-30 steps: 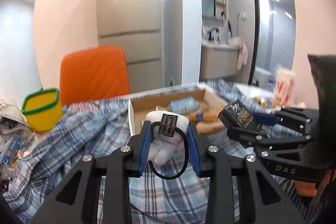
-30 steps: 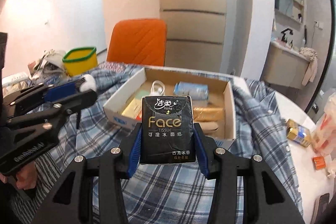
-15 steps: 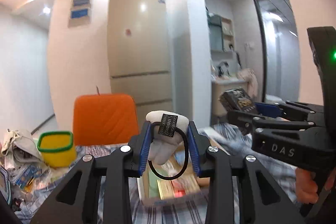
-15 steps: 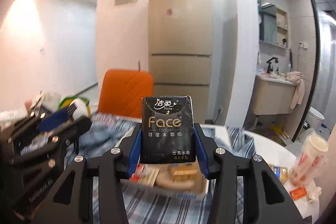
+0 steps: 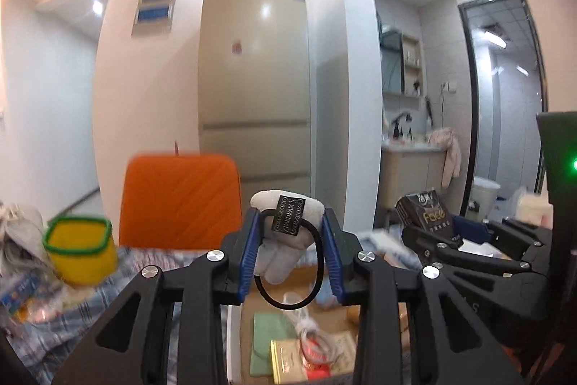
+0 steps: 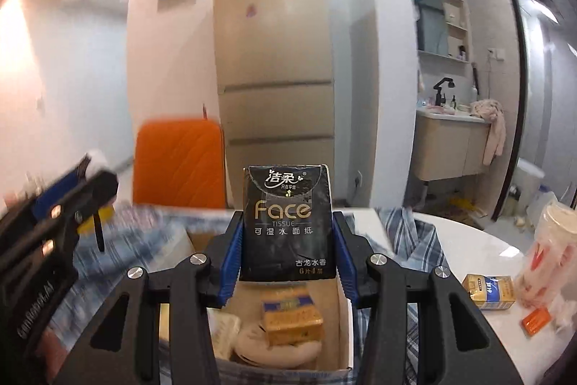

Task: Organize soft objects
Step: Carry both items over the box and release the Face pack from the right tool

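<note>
My left gripper (image 5: 290,249) is shut on a white plush hair tie (image 5: 285,246) with a black label and a black elastic loop hanging below it. It hangs over the open cardboard box (image 5: 236,341). In the right wrist view my right gripper (image 6: 286,246) is shut on a black pack of Face tissues (image 6: 286,222), held upright above the same cardboard box (image 6: 344,323). That box holds a gold packet (image 6: 290,316) and other soft items. Each gripper shows in the other's view: the right gripper (image 5: 429,230) at the right, the left gripper (image 6: 88,174) at the left.
A blue plaid cloth (image 6: 420,240) covers the table under the box. A yellow tub with a green rim (image 5: 79,249) stands at the left, with an orange chair (image 5: 180,201) behind. On the white table (image 6: 468,251) at the right lie a small gold-and-blue box (image 6: 488,289) and a stack of paper cups (image 6: 551,248).
Both grippers have risen and come forward over the box, each keeping its grip. The box, ahead of them a second ago, now lies right under the fingers.
</note>
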{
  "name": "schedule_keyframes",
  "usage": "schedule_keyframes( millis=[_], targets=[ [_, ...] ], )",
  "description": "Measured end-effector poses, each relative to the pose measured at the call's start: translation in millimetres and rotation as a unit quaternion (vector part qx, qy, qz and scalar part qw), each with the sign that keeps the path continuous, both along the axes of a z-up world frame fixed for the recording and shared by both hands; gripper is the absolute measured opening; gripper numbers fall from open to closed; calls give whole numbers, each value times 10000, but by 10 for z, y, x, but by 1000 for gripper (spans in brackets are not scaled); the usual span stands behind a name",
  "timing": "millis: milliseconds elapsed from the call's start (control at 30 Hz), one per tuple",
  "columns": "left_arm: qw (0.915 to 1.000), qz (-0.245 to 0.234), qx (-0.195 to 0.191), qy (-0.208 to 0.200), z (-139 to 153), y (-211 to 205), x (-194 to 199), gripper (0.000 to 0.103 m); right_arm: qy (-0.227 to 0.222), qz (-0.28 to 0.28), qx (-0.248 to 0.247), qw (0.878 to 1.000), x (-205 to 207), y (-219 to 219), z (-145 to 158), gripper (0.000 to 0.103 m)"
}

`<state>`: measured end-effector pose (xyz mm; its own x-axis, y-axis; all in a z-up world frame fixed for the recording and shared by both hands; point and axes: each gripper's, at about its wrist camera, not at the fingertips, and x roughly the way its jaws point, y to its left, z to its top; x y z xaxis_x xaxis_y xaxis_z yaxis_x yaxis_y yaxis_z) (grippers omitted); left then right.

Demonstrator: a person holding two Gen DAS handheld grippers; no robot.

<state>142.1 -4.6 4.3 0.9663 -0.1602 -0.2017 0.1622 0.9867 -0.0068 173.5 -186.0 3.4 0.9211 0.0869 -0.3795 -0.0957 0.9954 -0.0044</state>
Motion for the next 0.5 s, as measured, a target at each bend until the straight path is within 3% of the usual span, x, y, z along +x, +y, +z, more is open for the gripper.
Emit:
schedule_keyframes(
  millis=[133,233,400,500],
  targets=[
    [9986,250,302,351,-217,-34,175,32,355,193,-120,9991,143,108,-226,48],
    [9972,112,289,681,-354,-28,239,32,579,141,-18,9982,219,82,-357,48],
    [9963,79,355,773,-408,-93,237,32,772,179,-2,9969,316,27,-474,48],
    [9954,45,379,881,-439,-108,256,32,650,231,-225,9974,279,89,-511,48]
  ],
)
